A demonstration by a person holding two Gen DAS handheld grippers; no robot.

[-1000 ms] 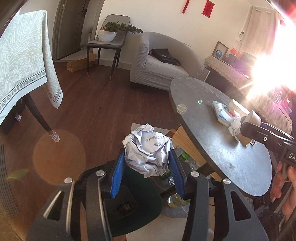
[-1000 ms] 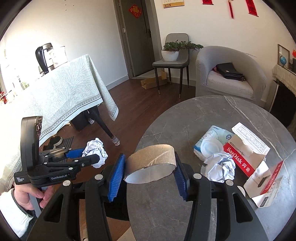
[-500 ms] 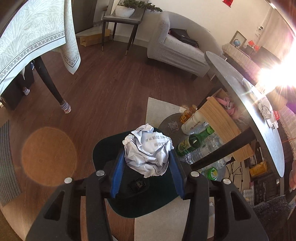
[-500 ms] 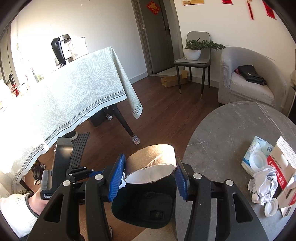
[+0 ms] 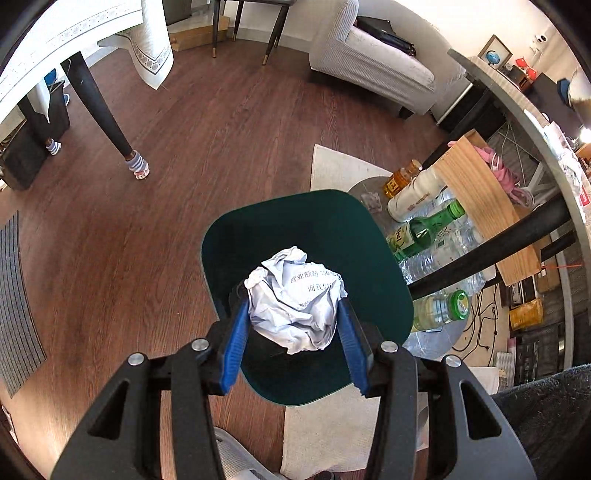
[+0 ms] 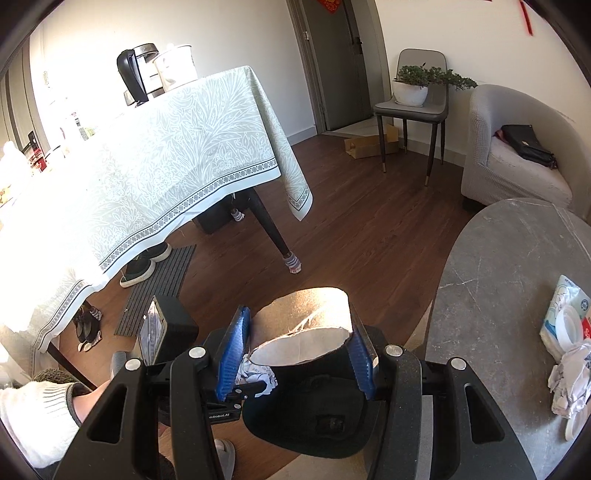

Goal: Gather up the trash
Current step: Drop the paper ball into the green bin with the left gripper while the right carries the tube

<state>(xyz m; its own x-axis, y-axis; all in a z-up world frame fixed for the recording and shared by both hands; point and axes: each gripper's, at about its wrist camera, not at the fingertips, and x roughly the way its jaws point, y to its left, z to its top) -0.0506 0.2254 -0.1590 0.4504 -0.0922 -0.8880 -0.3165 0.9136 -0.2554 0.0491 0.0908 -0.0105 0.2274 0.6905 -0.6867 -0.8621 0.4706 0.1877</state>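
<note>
Left wrist view: left tongs (image 5: 293, 321) clamped on crumpled paper ball (image 5: 295, 299), poised above open mouth of dark green bin (image 5: 332, 221) on floor; bottles (image 5: 424, 229) beside bin under round counter (image 5: 546, 129). Right wrist view: right tongs (image 6: 299, 343) clamped on cardboard tape ring (image 6: 306, 314), above bin (image 6: 314, 432); more crumpled paper (image 6: 569, 380) lying on counter (image 6: 498, 277)

Dark wood floor (image 6: 369, 229), white walls (image 6: 251, 33). Patterned tablecloth (image 6: 166, 147) on dining table; grey armchair (image 6: 517, 147), round grey table (image 6: 498, 277), sunlit.
</note>
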